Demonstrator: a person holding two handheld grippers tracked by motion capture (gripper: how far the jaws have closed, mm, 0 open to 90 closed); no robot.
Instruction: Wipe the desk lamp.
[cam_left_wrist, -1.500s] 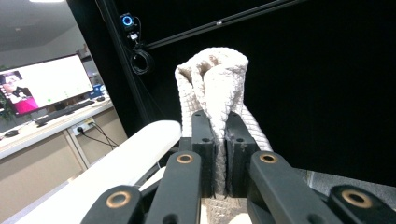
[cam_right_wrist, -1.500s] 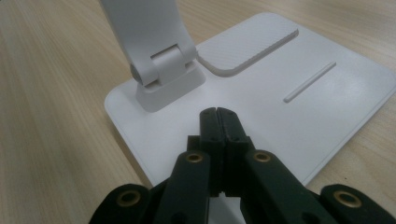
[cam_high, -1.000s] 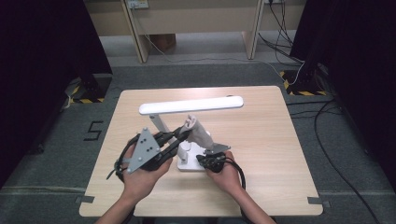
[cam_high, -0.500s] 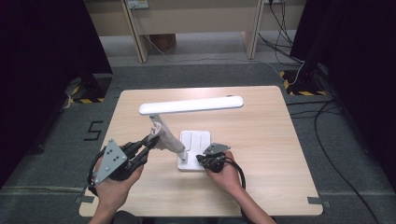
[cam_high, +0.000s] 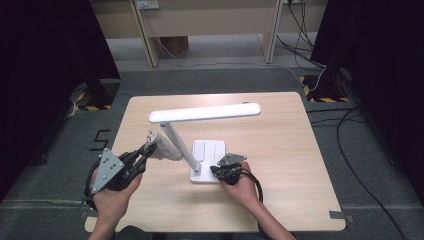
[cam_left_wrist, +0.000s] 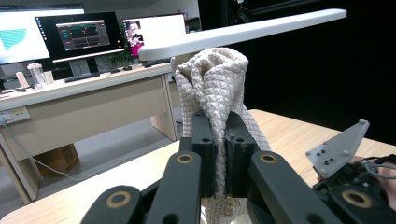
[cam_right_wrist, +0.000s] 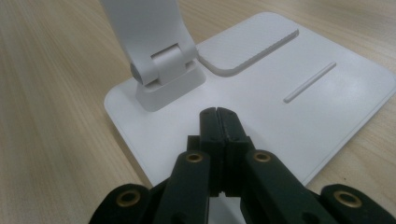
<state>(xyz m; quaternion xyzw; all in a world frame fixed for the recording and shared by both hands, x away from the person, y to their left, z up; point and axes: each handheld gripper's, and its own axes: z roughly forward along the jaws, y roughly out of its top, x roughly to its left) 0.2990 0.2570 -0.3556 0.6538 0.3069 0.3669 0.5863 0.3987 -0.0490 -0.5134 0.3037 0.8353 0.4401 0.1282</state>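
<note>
A white desk lamp stands mid-table, with a flat base (cam_high: 212, 149), a slanted arm (cam_high: 180, 145) and a long head (cam_high: 205, 112). My left gripper (cam_high: 146, 151) is left of the arm and is shut on a beige quilted cloth (cam_high: 162, 149). In the left gripper view the cloth (cam_left_wrist: 215, 88) bunches up above the jaws of my left gripper (cam_left_wrist: 218, 140), under the lamp head (cam_left_wrist: 243, 32). My right gripper (cam_high: 216, 172) is shut with nothing between its jaws. The tips of my right gripper (cam_right_wrist: 217, 114) are on or just over the lamp base (cam_right_wrist: 289, 112), near the arm's hinge (cam_right_wrist: 163, 65).
The wooden table (cam_high: 280, 150) is bare to the right of and behind the lamp. A desk with monitors (cam_left_wrist: 74, 37) stands beyond the table. Cables (cam_high: 360, 165) lie on the floor at the right. The right gripper (cam_left_wrist: 345, 154) appears at the lower right of the left gripper view.
My left gripper has drawn the cloth leftward, away from the lamp base and arm. The right gripper has stayed on the base.
</note>
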